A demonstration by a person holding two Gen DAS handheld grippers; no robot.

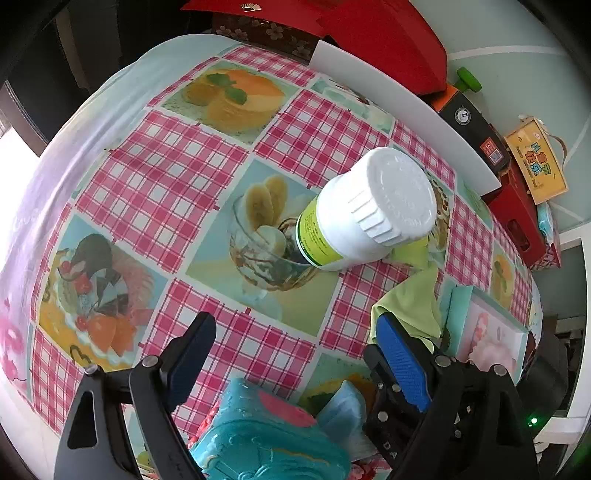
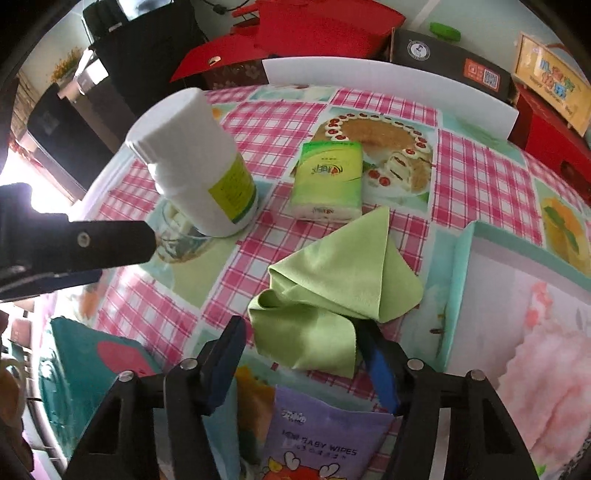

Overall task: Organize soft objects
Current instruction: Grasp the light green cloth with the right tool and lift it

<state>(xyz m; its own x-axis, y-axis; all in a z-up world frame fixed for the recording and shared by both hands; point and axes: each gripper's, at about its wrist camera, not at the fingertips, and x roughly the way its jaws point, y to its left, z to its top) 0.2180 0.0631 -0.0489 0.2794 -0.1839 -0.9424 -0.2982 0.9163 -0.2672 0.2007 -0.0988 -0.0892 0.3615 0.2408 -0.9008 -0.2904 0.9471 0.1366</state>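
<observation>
A crumpled green cloth (image 2: 332,291) lies on the checked tablecloth just ahead of my right gripper (image 2: 299,354), which is open with its fingers on either side of the cloth's near edge. A green tissue pack (image 2: 327,181) lies beyond it. A purple baby wipes pack (image 2: 325,439) lies under the right gripper. My left gripper (image 1: 295,347) is open and empty above the table, with the cloth (image 1: 413,302) beside its right finger. A pink fluffy item (image 2: 546,373) sits in the pale box (image 2: 458,280) on the right.
A white bottle with a yellow-green label (image 2: 207,162) stands left of the cloth; it also shows in the left wrist view (image 1: 365,214). A teal box (image 1: 266,439) lies under the left gripper. A white board (image 2: 388,79) and red boxes (image 2: 325,33) line the far edge.
</observation>
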